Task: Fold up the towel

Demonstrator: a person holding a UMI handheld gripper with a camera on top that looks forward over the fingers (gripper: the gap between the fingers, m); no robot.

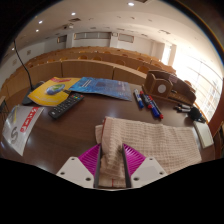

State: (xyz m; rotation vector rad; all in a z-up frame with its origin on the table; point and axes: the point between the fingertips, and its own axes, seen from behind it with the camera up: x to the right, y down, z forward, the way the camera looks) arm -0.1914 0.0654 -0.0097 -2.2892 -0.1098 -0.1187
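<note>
nearest to me are the gripper (111, 166) fingers, their magenta pads (91, 158) showing on either side of a strip of towel (150, 140). the pads sit close together with the cloth's near edge pinched between them, so i read the grip as narrow and clamped on the towel. the towel is beige with a faint check pattern; a narrow hanging part runs down between the fingers, and the rest spreads flat on the table (70, 135) just ahead and off to the right.

the table is dark brown wood. beyond the towel, on the left, i see a black remote (66, 105) lying at an angle, a yellow book (53, 91) behind it, and a blue sheet (106, 88) beside that. a white bag with red print (22, 124) sits at the table's left end. near the middle lie some blue and red pens (148, 103). to the right stands a brown box (163, 84), with small dark items near it that i cannot make out. behind the table are rows of wooden benches (95, 62) under ceiling lights.
</note>
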